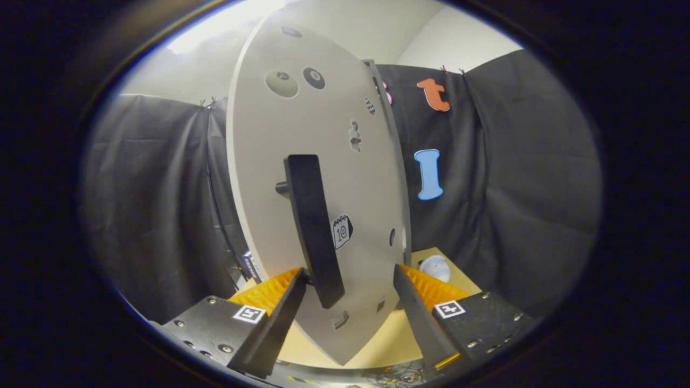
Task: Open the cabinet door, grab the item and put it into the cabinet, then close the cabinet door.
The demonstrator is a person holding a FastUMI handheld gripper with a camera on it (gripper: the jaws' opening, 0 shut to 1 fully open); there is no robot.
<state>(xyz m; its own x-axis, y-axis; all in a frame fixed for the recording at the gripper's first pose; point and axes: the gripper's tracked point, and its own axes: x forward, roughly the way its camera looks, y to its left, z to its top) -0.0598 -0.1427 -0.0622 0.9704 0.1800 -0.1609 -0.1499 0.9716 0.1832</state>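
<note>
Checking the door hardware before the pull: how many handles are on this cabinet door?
1. A dark bar handle stands upright on the cabinet door, its lower end between the open jaws of the gripper. The door's far side is hidden.

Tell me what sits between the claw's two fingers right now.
In the gripper view, the cabinet door's black handle stands between the open claw's fingers, close beside one finger, with the door panel right behind it.

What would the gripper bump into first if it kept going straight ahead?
Most likely the black handle on the cabinet door. The gripper is open, and the handle's lower end sits between its fingers, nearer one of them. Depth is hard to judge; the door panel lies just behind.
</note>
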